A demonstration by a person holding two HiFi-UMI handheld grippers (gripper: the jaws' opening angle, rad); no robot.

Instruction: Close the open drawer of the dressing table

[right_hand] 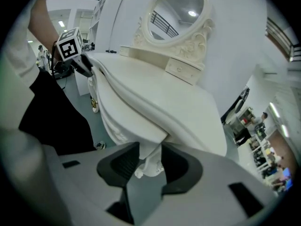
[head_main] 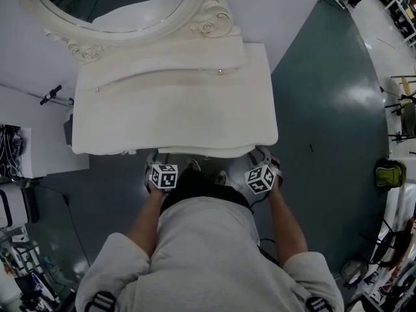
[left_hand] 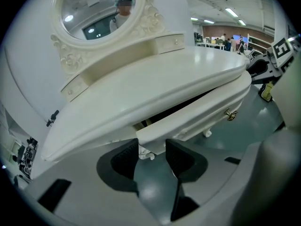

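Observation:
The white dressing table (head_main: 175,109) stands in front of me, its drawer (head_main: 195,152) showing as a thin strip under the top's front edge. In the left gripper view the drawer front (left_hand: 202,112) juts out below a dark gap, with a brass handle (left_hand: 229,114) on it. My left gripper (left_hand: 151,150) has the drawer's left end corner between its pads, touching both. My right gripper (right_hand: 150,160) holds the right end corner (right_hand: 151,149) the same way. In the head view, both the left gripper (head_main: 156,164) and the right gripper (head_main: 263,163) sit at the table's front edge, tips hidden beneath it.
An oval carved mirror (head_main: 117,5) rises at the table's back against a white panel (head_main: 292,12). The person's body stands close between the grippers. Cables and equipment (head_main: 13,148) crowd the left; a green bag (head_main: 390,173) and stands sit right on the dark floor.

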